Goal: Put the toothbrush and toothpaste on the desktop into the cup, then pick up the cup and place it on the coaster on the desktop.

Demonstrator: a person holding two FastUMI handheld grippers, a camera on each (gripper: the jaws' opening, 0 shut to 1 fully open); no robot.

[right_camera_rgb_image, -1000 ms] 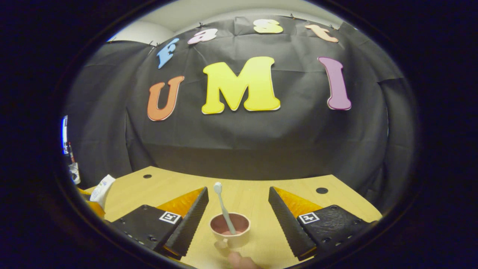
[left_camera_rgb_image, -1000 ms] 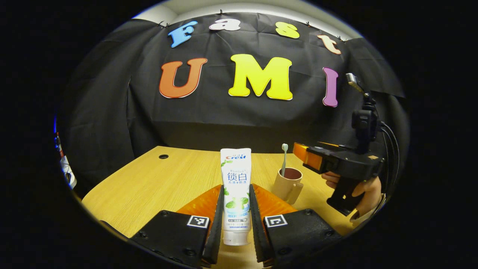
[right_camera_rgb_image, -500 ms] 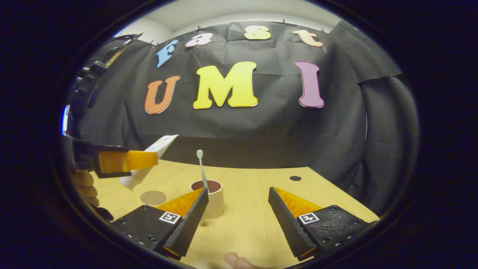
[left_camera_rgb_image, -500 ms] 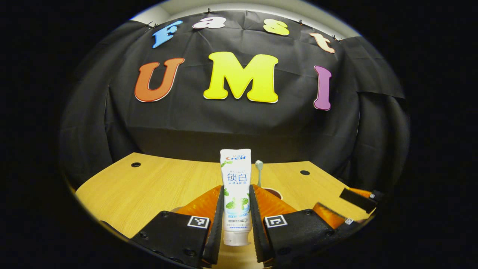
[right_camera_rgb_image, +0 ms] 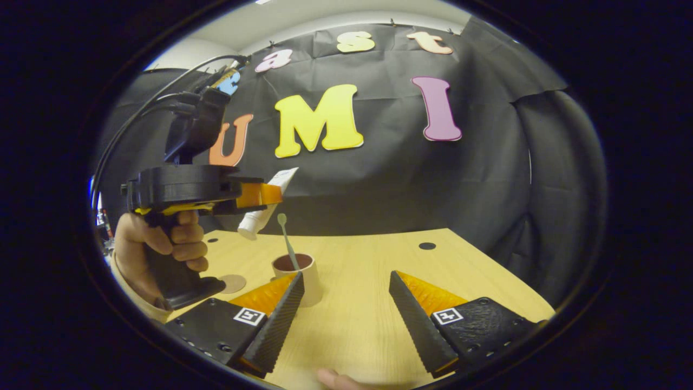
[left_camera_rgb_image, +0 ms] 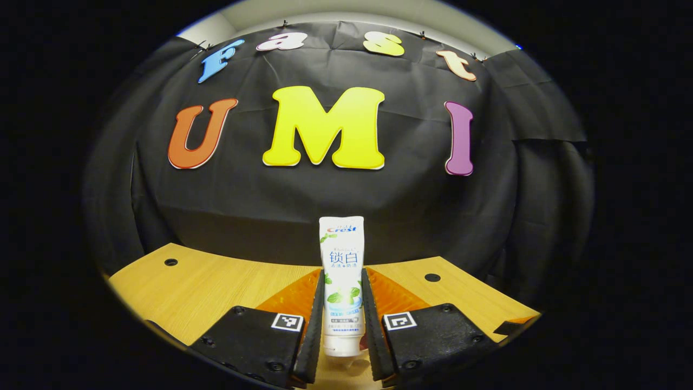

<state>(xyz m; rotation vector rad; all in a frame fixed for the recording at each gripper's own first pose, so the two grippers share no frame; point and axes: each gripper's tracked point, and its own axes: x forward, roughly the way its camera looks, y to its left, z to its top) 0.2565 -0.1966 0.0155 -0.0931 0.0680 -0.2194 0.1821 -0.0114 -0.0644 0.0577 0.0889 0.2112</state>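
Observation:
A white toothpaste tube [left_camera_rgb_image: 342, 271] stands upright between the fingers of my left gripper [left_camera_rgb_image: 342, 276], which is shut on it. In the right gripper view that left gripper [right_camera_rgb_image: 260, 196] hangs in the air with the toothpaste [right_camera_rgb_image: 264, 211] tilted, cap end down, just above and left of the cup. The beige cup [right_camera_rgb_image: 303, 279] stands on the desk with the toothbrush [right_camera_rgb_image: 286, 241] leaning inside, head up. A round brown coaster [right_camera_rgb_image: 233, 283] lies on the desk left of the cup. My right gripper [right_camera_rgb_image: 345, 277] is open and holds nothing, low over the desk to the right of the cup.
A hand [right_camera_rgb_image: 162, 244] grips the left gripper's handle at the left. The wooden desk [right_camera_rgb_image: 368, 325] has round cable holes [right_camera_rgb_image: 426, 246] near its back edge. The black booth wall stands close behind the desk. A fingertip [right_camera_rgb_image: 330, 376] shows at the bottom edge.
The left gripper has risen and swung over the cup with the toothpaste, so the cup has dropped from its view. The right gripper drew back from the cup, staying open.

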